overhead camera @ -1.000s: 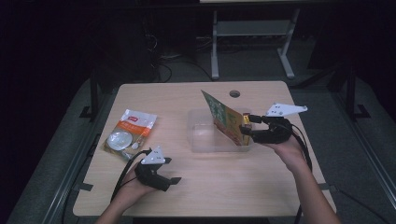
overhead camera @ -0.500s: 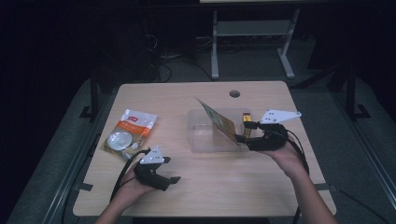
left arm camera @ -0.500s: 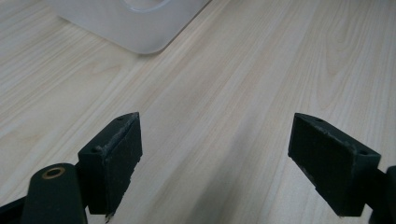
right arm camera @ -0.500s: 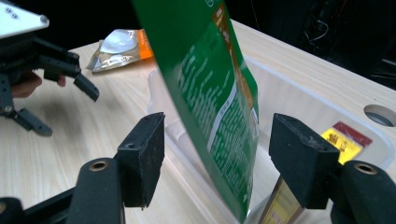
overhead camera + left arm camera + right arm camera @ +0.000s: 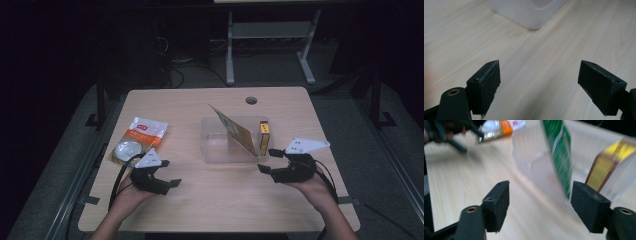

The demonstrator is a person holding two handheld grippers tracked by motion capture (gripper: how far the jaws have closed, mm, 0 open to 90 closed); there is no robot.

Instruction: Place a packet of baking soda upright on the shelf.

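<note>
A flat green and yellow packet (image 5: 235, 132) leans tilted inside the clear plastic bin (image 5: 216, 149), its top corner pointing up and left. A small yellow and brown box (image 5: 264, 136) stands at the bin's right end. My right gripper (image 5: 266, 160) sits just in front of the bin's right corner, apart from the packet. Its jaws have just been opening, and they are open with nothing between them. In the right gripper view, the packet (image 5: 559, 152) and box (image 5: 607, 167) lie beyond the right gripper (image 5: 540, 207). My left gripper (image 5: 171, 173) hovers open over bare wood at the front left.
An orange and white pouch (image 5: 142, 134) with a round clear lid (image 5: 126, 148) on it lies at the table's left. A cable hole (image 5: 251, 100) sits near the far edge. The bin's corner (image 5: 531, 12) shows ahead of the left gripper (image 5: 539, 87).
My right gripper let go of the packet and drew back and down toward the front edge. The packet now leans lower in the bin. My left gripper shifted slightly.
</note>
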